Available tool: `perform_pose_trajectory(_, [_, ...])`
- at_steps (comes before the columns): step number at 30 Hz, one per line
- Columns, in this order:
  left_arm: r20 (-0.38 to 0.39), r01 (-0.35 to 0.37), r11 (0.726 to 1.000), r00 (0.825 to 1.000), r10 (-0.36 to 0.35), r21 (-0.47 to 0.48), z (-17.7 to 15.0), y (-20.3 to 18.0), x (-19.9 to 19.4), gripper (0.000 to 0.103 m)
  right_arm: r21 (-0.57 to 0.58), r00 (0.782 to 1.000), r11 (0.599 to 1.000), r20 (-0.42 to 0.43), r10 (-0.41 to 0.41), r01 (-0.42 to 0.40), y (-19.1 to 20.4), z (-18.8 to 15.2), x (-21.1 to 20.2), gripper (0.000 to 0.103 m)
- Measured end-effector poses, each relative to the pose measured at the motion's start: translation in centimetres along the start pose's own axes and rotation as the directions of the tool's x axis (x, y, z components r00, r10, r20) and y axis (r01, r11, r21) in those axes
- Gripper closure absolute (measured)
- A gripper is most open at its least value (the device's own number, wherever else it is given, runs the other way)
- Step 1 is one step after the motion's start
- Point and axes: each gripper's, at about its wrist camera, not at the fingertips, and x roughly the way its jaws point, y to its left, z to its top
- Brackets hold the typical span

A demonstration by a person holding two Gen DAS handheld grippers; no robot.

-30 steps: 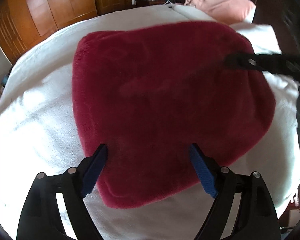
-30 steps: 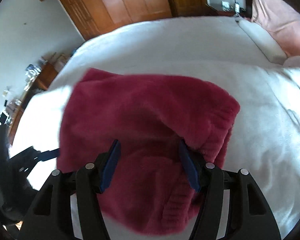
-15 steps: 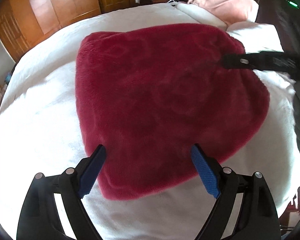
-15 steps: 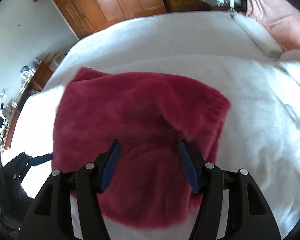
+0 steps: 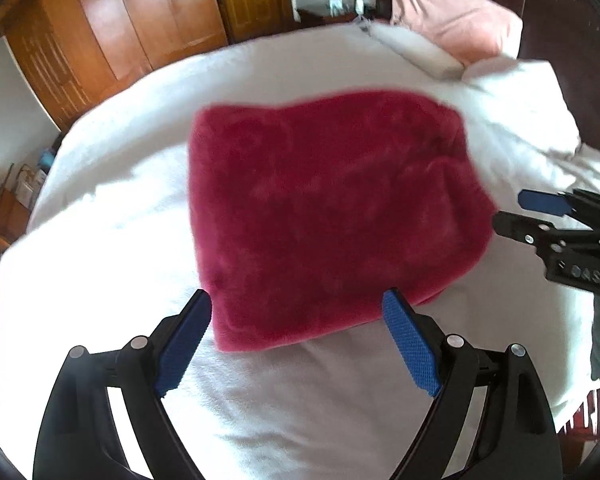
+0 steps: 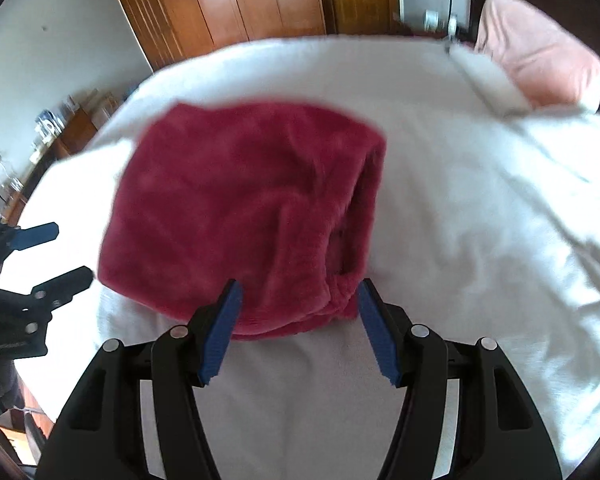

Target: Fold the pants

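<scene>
Now folded pants (image 5: 324,216) on bed (image 5: 120,208), just beyond both grippers' spread fingers (image 5: 410,344)

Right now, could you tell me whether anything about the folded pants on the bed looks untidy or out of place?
Mostly neat: the red pants lie in a compact bundle on the white bed. One oddity: at the bundle's right near corner the ribbed edge bunches and gapes open instead of lying flat. Both grippers are open, clear of it.

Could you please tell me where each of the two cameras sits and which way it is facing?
Left wrist: sits on the left gripper, looking forward and down at the folded fuzzy dark-red pants on the white bedspread; its open blue-padded fingers and the right gripper show.
Right wrist: sits on the right gripper, facing the same pants; the left gripper shows.
Shared: pants, bedspread, pink pillow, wooden wardrobe.
</scene>
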Motion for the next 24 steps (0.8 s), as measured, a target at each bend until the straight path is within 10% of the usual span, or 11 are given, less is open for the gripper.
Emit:
perform_pose_trajectory(6, [0.121, -0.015, 1.0, 0.992, 0.017, -0.021, 0.7, -1.5, -6.4, 0.008, 0.026, 0.981, 1.0, 0.196, 0.011, -0.017, 0.8, 0.3, -8.4, 0.004])
perform_pose_trajectory(24, [0.178, -0.116, 0.978, 0.973, 0.147, -0.176, -0.6, -1.2, -16.2, 0.005, 0.01, 0.965, 0.997, 0.252, -0.074, 0.073, 5.3, -0.1, -14.8, 0.003])
